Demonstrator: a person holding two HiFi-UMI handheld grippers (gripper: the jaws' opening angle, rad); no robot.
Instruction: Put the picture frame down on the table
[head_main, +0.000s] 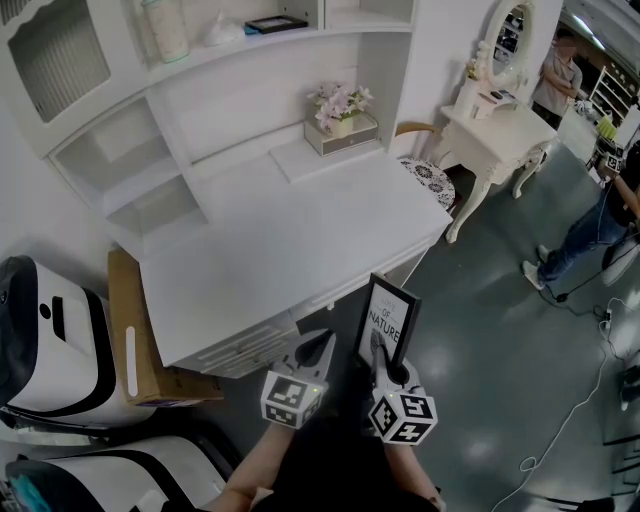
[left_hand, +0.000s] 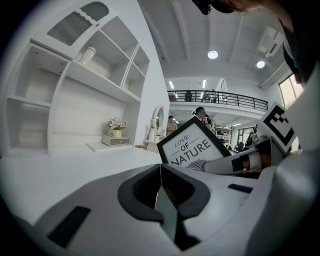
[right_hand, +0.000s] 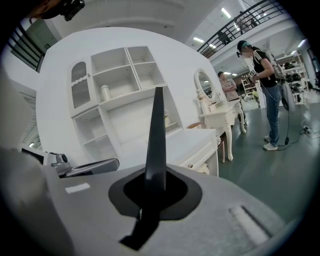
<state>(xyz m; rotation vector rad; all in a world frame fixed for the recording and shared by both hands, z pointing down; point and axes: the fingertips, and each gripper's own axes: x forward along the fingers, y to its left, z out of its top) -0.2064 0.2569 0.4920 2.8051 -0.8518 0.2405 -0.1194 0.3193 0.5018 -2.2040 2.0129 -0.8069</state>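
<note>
Right gripper (head_main: 384, 355) pinched black-edged rectangular picture frame (head_main: 391, 316) upright near white wooden table (head_main: 280, 230); left gripper (head_main: 320, 348) jaws pressed together, empty.

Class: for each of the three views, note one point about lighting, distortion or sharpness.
Head view: wide-angle bending tilts the white desk and shelves; pale reflections sheen the grey floor. Left gripper view: strong fisheye, dark corners; round ceiling lights glare, yet print on the picture frame stays readable. Right gripper view: same fisheye; the frame, edge-on, is a dark sliver.
</note>
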